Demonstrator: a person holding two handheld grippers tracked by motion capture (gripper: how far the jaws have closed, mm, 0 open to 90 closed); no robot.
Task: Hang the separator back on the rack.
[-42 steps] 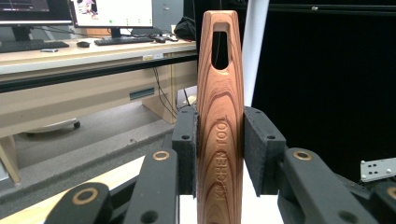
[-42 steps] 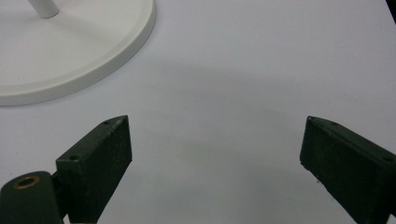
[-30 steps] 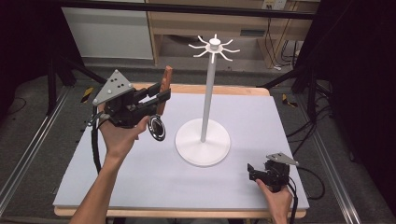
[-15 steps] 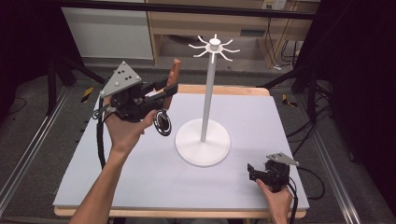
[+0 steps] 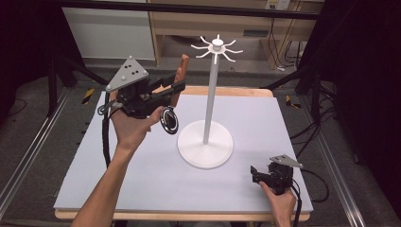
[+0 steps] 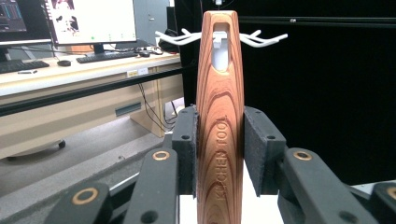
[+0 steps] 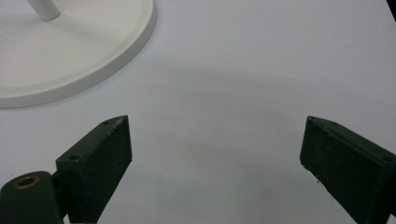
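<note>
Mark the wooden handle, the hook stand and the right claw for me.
wooden handle (image 6: 219, 121): left gripper view, mid-shaft between the pads.
hook stand (image 5: 206, 106): high view, white pole.
right claw (image 7: 215, 168): right gripper view, midway between its open fingertips.

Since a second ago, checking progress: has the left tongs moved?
Yes. The left tongs, gripping the wooden tool, rose and shifted toward the white stand.

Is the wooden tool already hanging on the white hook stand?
No, the wooden tool is clamped between the left gripper pads, its hanging slot lined up before the white hook stand but not on a hook.
</note>
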